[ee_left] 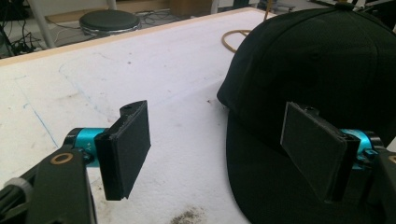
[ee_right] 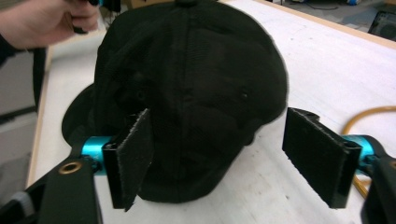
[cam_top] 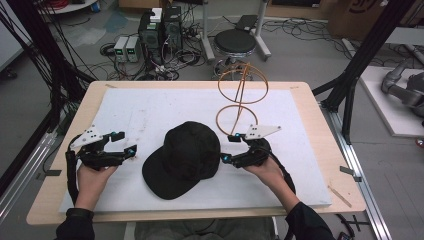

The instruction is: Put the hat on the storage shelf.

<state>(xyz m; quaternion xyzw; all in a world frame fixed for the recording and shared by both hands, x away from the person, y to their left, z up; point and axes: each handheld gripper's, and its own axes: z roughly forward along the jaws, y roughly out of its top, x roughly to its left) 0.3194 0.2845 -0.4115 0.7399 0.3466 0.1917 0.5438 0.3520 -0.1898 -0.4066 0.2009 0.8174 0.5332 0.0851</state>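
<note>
Black cap (cam_top: 186, 157) lying crown-up in the middle of the white foam sheet (cam_top: 150, 112) on the tabletop (cam_top: 60, 200), brim pointing toward the person's side and slightly left; seen close in the left gripper view (ee_left: 322, 70) and the right gripper view (ee_right: 191, 84). Left gripper (cam_top: 125, 144) held just left of the cap's brim, jaws spread wide with nothing between them, one pad hanging over the brim in the left gripper view (ee_left: 217, 158) without clear contact. Right gripper (cam_top: 227, 148) just right of the crown, jaws likewise spread apart, framing the back of the cap in its own view (ee_right: 217, 158); touching or not cannot be told. Left hand (cam_top: 92, 177) and right hand (cam_top: 267, 172) wrapped around the gripper handles, dark sleeves entering from the bottom edge. Wire-hoop stand (cam_top: 241, 95) of orange-brown rings upright behind the right gripper, well apart from the cap. Beyond the tabletop's far edge, a round black stool (cam_top: 235, 41) and computer towers (cam_top: 160, 30) amid tangled cables on the floor
</note>
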